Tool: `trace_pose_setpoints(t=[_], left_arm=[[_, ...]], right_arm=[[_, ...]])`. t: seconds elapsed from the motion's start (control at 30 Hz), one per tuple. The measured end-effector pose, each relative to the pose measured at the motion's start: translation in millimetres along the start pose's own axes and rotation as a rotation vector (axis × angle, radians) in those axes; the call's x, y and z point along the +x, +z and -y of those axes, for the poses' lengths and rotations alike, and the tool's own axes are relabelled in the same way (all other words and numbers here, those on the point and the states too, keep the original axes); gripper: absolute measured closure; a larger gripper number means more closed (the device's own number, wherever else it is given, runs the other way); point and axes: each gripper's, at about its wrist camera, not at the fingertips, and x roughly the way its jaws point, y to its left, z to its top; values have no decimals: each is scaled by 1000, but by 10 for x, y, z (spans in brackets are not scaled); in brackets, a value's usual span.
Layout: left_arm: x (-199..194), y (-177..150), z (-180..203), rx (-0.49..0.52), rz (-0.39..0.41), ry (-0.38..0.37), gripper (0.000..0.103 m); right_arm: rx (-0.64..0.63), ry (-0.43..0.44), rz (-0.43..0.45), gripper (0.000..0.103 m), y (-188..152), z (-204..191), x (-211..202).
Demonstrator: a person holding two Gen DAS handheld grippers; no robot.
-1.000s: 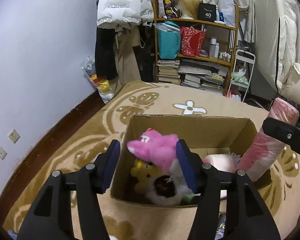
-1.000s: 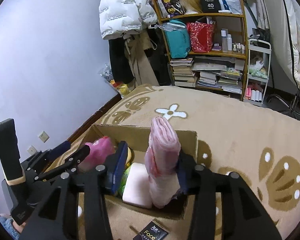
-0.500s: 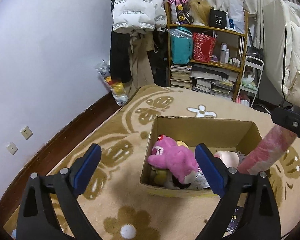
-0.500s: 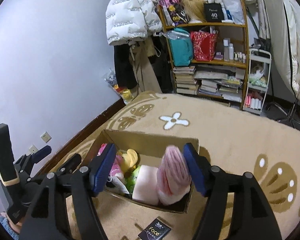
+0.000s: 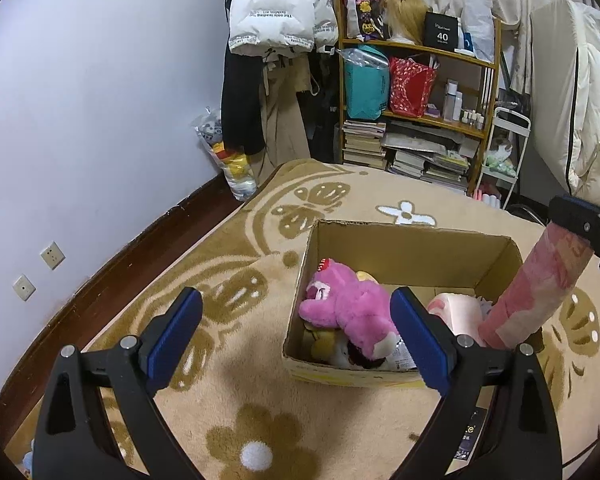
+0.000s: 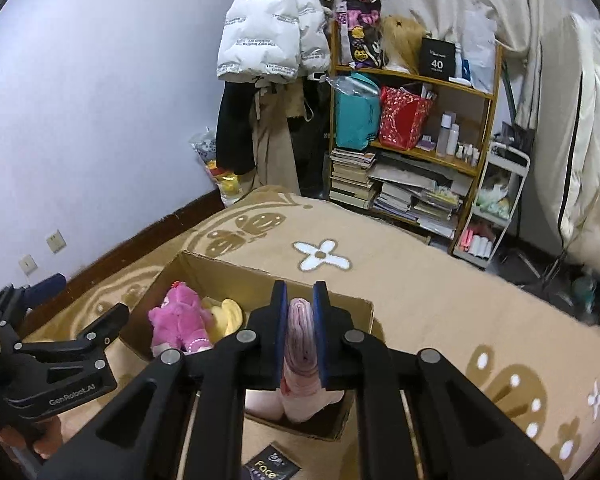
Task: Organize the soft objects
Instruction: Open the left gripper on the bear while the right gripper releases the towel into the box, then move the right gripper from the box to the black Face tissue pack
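The lower end of the pink roll (image 6: pixel 300 376) is hidden behind the right claw (image 6: pixel 300 344) and the box (image 6: pixel 352 312) wall. The toys under the pink plush (image 5: pixel 348 308) are mostly covered. The dark packet (image 6: pixel 270 468) is cut off by the bottom edge.

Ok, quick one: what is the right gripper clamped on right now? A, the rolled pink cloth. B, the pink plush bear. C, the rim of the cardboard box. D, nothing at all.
A: the right gripper has its blue pads pressed against both sides of the rolled pink cloth, which stands up out of the cardboard box, while the pink plush bear lies untouched inside.
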Motion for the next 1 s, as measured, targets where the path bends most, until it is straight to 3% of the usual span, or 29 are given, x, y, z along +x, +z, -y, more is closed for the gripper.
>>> trace_pose_setpoints(t=[0.43, 0.6, 0.83, 0.87, 0.93, 0.97, 1.0], left_arm=[[66, 17, 17, -1, -14, -12, 9], [93, 9, -9, -12, -17, -3, 9], [116, -18, -32, -7, -41, 9, 9], [109, -16, -35, -5, -42, 10, 9], [82, -23, -36, -1, -46, 16, 9], [65, -32, -44, -2, -49, 17, 7], [39, -45, -51, -6, -52, 15, 6]], right_arm=[[-66, -95, 22, 91, 115, 14, 21], [-22, -69, 42, 91, 133, 77, 161], [66, -5, -31, 90, -45, 131, 353], [78, 7, -37, 86, -64, 145, 346], [102, 26, -42, 68, -85, 160, 308], [113, 31, -38, 54, -87, 166, 271], [117, 35, -27, 48, -85, 165, 223]])
